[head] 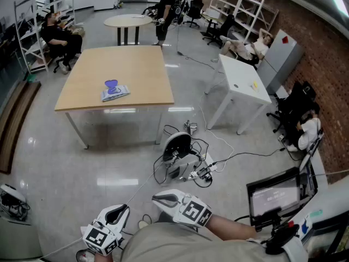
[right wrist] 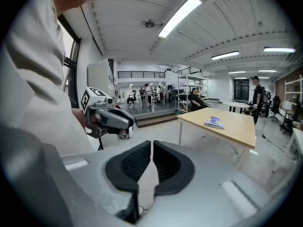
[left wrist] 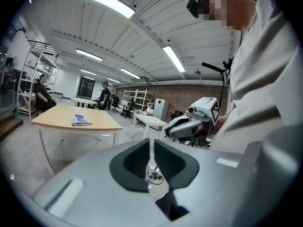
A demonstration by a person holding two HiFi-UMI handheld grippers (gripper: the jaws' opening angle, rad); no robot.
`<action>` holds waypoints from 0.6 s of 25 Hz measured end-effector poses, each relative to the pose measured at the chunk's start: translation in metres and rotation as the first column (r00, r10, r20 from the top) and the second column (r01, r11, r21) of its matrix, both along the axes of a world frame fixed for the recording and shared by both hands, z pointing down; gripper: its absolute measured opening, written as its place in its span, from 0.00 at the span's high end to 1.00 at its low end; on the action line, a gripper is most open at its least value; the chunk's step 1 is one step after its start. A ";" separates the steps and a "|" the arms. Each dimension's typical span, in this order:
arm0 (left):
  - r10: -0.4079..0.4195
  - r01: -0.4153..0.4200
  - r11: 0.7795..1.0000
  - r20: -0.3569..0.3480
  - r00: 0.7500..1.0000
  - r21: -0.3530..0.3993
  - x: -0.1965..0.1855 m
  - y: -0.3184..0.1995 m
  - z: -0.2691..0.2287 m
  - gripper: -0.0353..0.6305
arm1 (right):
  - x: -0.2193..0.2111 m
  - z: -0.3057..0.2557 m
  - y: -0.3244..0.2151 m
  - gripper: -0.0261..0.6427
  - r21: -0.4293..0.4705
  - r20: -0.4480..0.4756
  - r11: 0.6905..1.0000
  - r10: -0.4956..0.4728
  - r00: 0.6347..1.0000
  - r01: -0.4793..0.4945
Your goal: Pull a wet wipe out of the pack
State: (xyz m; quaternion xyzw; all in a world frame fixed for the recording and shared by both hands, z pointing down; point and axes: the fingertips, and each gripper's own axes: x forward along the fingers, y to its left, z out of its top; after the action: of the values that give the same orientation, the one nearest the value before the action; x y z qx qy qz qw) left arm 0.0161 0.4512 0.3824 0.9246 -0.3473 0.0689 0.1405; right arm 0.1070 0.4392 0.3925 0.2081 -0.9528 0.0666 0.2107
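The wet wipe pack [head: 115,90], white with a blue-purple top, lies flat on the wooden table [head: 142,64], far ahead of me. It shows small in the left gripper view [left wrist: 81,121] and the right gripper view [right wrist: 214,122]. My left gripper [head: 121,213] and right gripper [head: 162,199] are held low against my body, several steps short of the table. The left gripper [left wrist: 151,158] has its jaws shut with nothing between them. So does the right gripper [right wrist: 151,162]. Each gripper's camera sees the other gripper beside it.
A round device with tangled cables [head: 180,152] lies on the floor between me and the table. A white table [head: 242,81] stands to the right, a round table [head: 128,21] behind. A screen on a stand [head: 272,194] is at my right. People sit around the room's edges.
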 end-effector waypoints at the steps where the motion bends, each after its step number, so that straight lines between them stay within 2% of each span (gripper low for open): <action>1: 0.001 -0.001 1.000 -0.003 1.000 -0.004 -0.005 0.002 0.001 0.94 | -0.005 -0.001 0.002 0.93 -0.003 0.004 1.000 -0.006 1.000 0.006; 15: 0.008 -0.009 1.000 0.056 0.998 0.015 -0.026 0.003 -0.003 0.94 | -0.036 -0.005 0.005 0.93 -0.016 0.035 1.000 -0.020 0.999 0.021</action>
State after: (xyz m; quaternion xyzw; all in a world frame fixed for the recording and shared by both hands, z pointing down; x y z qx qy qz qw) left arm -0.0095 0.4539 0.3796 0.9248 -0.3478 0.0926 0.1232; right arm 0.0710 0.4446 0.3875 0.1954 -0.9579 0.0761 0.1963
